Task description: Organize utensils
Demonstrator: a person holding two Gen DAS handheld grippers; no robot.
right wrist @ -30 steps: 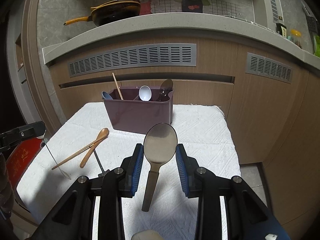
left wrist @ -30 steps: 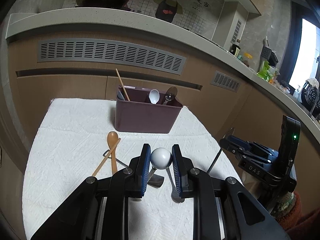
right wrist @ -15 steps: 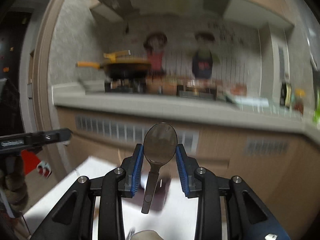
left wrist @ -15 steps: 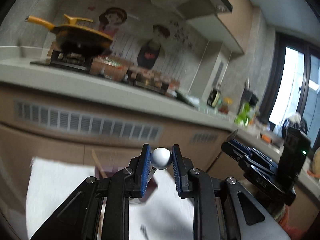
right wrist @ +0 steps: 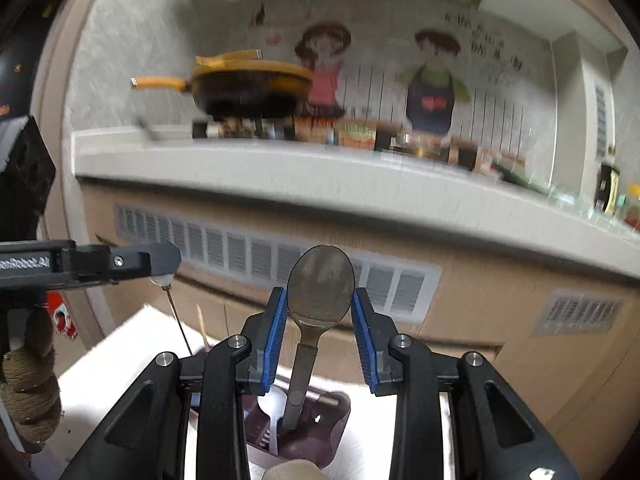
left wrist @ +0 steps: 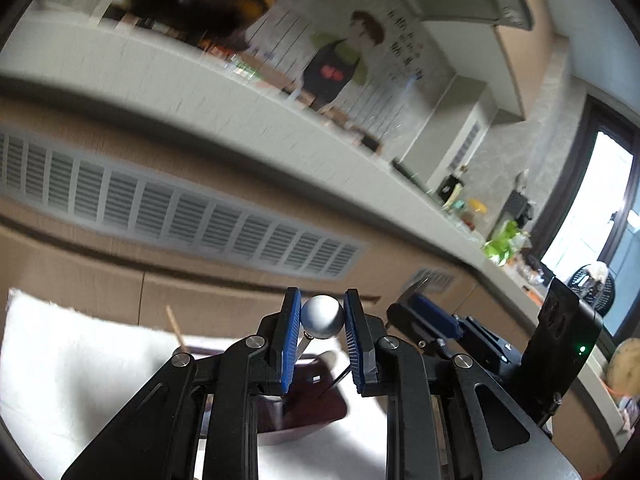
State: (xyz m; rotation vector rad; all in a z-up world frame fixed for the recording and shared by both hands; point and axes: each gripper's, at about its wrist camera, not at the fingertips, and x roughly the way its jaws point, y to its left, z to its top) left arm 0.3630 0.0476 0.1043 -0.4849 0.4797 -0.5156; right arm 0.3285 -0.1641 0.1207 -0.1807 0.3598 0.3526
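Observation:
My left gripper (left wrist: 320,320) is shut on a utensil with a round silver ball end (left wrist: 322,317); its thin stem hangs down over the maroon utensil holder (left wrist: 320,412). My right gripper (right wrist: 320,312) is shut on the bowl of a metal spoon (right wrist: 320,284), whose handle points down into the same holder (right wrist: 304,428). A white spoon (right wrist: 270,412) and a wooden chopstick (left wrist: 175,326) stand in the holder. The left gripper shows at the left of the right wrist view (right wrist: 160,268), with its thin stem hanging down.
The holder stands on a white cloth (left wrist: 60,360) in front of a wooden cabinet with a grey vent (left wrist: 160,212). A countertop (right wrist: 320,184) above carries a yellow pan (right wrist: 248,88). The right gripper shows at the right of the left wrist view (left wrist: 500,344).
Both grippers have come down from a raised, tilted-up pose and now sit right over the holder. The utensil ends now hang at or inside it. Both grips are unchanged.

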